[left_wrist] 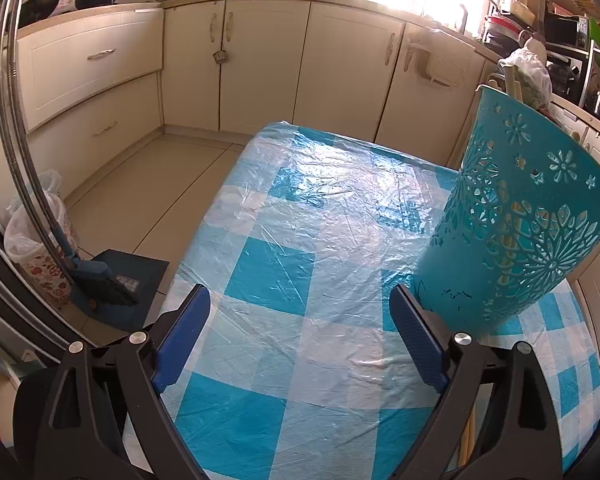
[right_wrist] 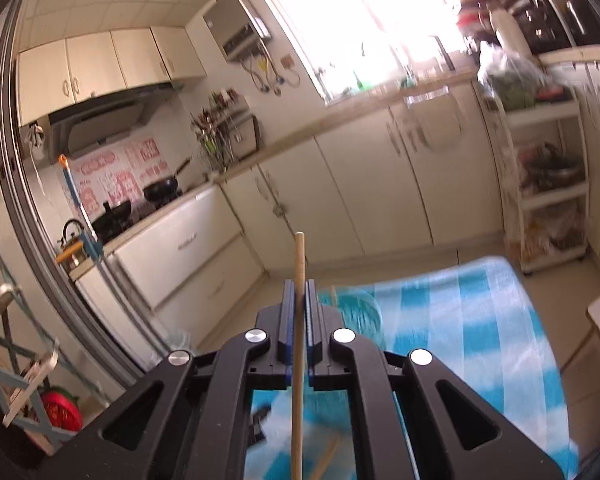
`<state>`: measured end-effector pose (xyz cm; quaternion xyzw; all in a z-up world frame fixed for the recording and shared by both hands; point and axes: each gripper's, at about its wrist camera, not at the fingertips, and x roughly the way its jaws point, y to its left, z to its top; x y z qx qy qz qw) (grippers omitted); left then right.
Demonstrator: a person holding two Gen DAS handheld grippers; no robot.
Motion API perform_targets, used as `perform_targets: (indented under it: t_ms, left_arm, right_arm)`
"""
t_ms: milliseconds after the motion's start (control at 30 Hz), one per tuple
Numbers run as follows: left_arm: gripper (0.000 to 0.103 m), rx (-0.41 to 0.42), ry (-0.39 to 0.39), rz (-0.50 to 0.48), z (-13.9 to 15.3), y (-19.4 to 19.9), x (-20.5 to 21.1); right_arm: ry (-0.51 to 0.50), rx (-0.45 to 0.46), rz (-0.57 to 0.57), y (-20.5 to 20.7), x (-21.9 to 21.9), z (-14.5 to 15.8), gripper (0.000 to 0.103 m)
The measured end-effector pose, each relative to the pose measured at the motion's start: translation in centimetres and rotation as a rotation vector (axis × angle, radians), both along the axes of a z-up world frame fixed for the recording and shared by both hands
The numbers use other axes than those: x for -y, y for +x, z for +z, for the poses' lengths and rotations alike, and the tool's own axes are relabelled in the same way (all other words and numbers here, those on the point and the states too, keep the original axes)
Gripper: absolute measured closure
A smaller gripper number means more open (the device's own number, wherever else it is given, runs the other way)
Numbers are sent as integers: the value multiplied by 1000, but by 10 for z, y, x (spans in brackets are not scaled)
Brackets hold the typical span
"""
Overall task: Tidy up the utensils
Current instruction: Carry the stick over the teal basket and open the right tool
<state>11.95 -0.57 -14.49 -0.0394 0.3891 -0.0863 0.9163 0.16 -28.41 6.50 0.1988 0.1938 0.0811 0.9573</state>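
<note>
A teal cut-out utensil holder [left_wrist: 516,220] stands on the blue-and-white checked table [left_wrist: 284,248] at the right of the left wrist view, with pale sticks showing through its holes. My left gripper [left_wrist: 300,308] is open just left of the holder, its right finger [left_wrist: 416,332] close to the holder's base, nothing between the fingers. In the right wrist view my right gripper [right_wrist: 299,300] is shut on a wooden chopstick [right_wrist: 299,264], held upright high above the table. The teal holder [right_wrist: 356,308] shows blurred below it, and another chopstick [right_wrist: 327,458] lies on the cloth.
Cream kitchen cabinets [left_wrist: 260,64] line the far wall. A bin with a bag [left_wrist: 36,240] and a blue dustpan [left_wrist: 112,280] stand on the floor left of the table. A white shelf cart [right_wrist: 548,184] stands at the right.
</note>
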Motion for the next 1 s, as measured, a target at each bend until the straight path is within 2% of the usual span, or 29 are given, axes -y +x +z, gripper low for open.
perform_targets:
  t_ms: [200, 300, 400, 567, 1000]
  left_arm:
    - [15, 1, 6, -2, 0, 0, 1]
    - [14, 2, 9, -5, 0, 0, 1]
    - [13, 0, 10, -8, 0, 0, 2]
    - [13, -2, 10, -12, 0, 1, 3]
    - [13, -10, 13, -11, -2, 2, 5]
  right_arm:
    - [-66, 99, -136, 45, -9, 16, 98]
    - [-110, 116, -214, 61, -14, 8, 98]
    - [-155, 94, -260, 73, -19, -8, 98]
    - [-172, 36, -269, 77, -21, -29, 97]
    - [-229, -22, -211, 57, -32, -47, 97]
